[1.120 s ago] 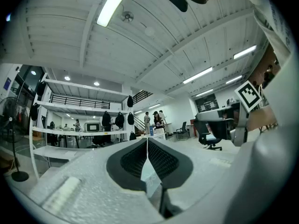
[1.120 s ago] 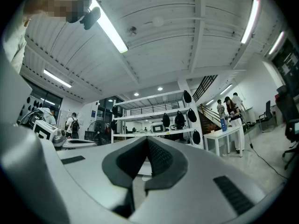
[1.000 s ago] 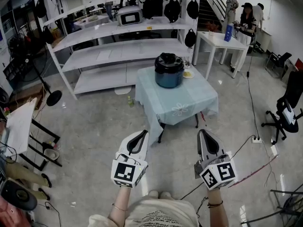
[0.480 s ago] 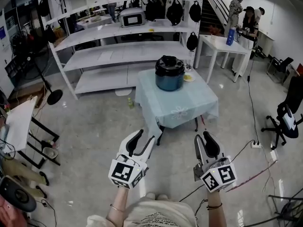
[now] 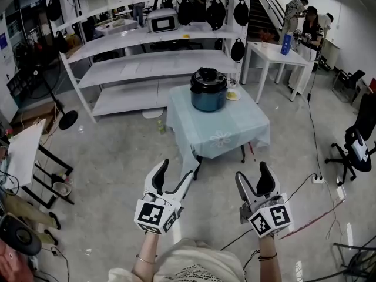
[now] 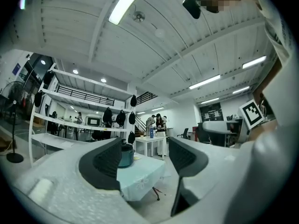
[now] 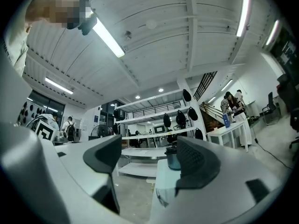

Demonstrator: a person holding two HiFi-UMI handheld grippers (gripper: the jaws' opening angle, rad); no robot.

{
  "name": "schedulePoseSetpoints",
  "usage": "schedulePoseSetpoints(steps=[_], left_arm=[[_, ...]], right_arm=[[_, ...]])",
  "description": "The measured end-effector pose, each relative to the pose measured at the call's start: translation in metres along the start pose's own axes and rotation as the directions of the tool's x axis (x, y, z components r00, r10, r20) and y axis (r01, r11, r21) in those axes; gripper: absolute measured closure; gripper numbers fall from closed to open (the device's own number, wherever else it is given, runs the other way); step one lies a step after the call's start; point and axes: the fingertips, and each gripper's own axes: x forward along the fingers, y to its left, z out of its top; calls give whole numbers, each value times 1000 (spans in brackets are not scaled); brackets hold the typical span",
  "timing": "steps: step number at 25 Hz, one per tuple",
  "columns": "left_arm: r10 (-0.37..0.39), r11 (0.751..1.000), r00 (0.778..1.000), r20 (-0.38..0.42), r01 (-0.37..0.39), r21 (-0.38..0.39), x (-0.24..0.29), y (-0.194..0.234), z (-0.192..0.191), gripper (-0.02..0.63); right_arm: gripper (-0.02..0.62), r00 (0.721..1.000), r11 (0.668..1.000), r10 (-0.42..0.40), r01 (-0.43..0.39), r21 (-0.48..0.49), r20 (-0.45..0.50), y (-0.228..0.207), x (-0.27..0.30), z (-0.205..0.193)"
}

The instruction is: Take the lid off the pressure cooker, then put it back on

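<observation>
L gripper (image 5: 175, 170), R gripper (image 5: 252, 172) held low, side by side; fingers (image 5: 157, 180) just opened wide, nothing btwn.

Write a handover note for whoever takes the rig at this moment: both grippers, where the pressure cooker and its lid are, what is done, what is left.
Left gripper: open; its jaws have just been opening, with nothing between them.
Right gripper: open; its jaws have just been opening too, and it is empty.
Pressure cooker: stands on the cloth-covered table ahead, well beyond both grippers. The lid sits on it.
Done: nothing that shows. The lid is on and neither gripper touches the cooker.
Left: walk up to the table, take the lid off, then put it back on.
</observation>
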Motion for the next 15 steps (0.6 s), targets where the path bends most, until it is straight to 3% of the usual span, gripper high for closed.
schedulePoseSetpoints(steps=[15], left_arm=[[2, 1000, 999, -42, -2, 7, 37, 8, -16, 302]], right_arm=[[238, 998, 999, 33, -30, 39, -60, -30, 20, -21]])
